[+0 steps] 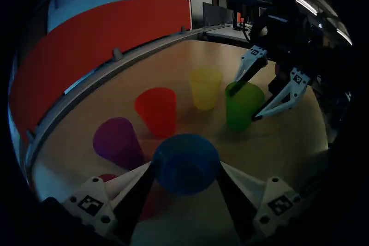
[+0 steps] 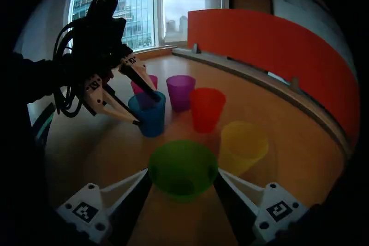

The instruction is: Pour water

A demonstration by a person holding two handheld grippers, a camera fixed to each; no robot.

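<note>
Our left tool (image 1: pixel 186 168) is clamped on the blue cup (image 1: pixel 186 160), and our right tool (image 2: pixel 182 172) grips the green cup (image 2: pixel 182 165). Both cups stand upright on the wooden worktop (image 2: pixel 286 121), near the yellow cup (image 2: pixel 243 147), red cup (image 2: pixel 206 108) and purple cup (image 2: pixel 180 91).

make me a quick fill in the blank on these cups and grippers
The left gripper has its fingers on either side of the ___.
The right gripper has its fingers on either side of the ___.
Between the purple cup and the yellow cup stands the ___.
Missing: blue cup; green cup; red cup.
</note>
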